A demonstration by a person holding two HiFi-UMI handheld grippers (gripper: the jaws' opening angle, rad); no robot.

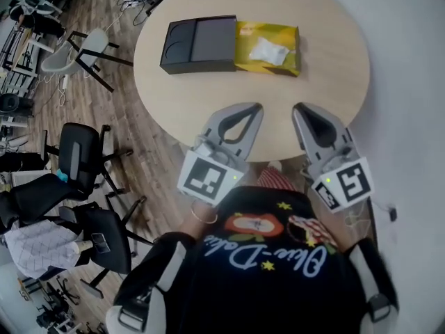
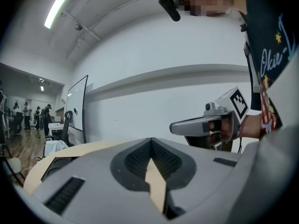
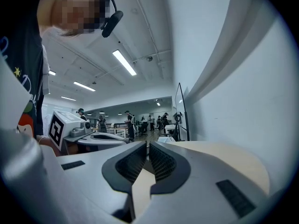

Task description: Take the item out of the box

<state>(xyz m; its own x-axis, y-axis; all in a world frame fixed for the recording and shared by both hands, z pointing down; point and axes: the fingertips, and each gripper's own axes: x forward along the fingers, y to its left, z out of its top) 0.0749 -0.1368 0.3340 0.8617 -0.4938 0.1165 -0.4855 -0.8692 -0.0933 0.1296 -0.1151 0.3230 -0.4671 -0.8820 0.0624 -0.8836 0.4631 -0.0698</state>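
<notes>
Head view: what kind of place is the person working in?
Most likely an open office or lab: a round table, black swivel chairs beside it, and a whiteboard standing near other desks.

- Table: pale wood-look top, matt, smooth.
- Box, at 12 o'clock on the table: black, matt, smooth; card or plastic, cannot tell.
- Yellow packet, at the box's 3 o'clock: slight gloss.
- White pouch on the packet: crinkled.
- Left gripper and right gripper: grey matt plastic.
- Pads: dark, ribbed.
- Floor: wood planks.
</notes>
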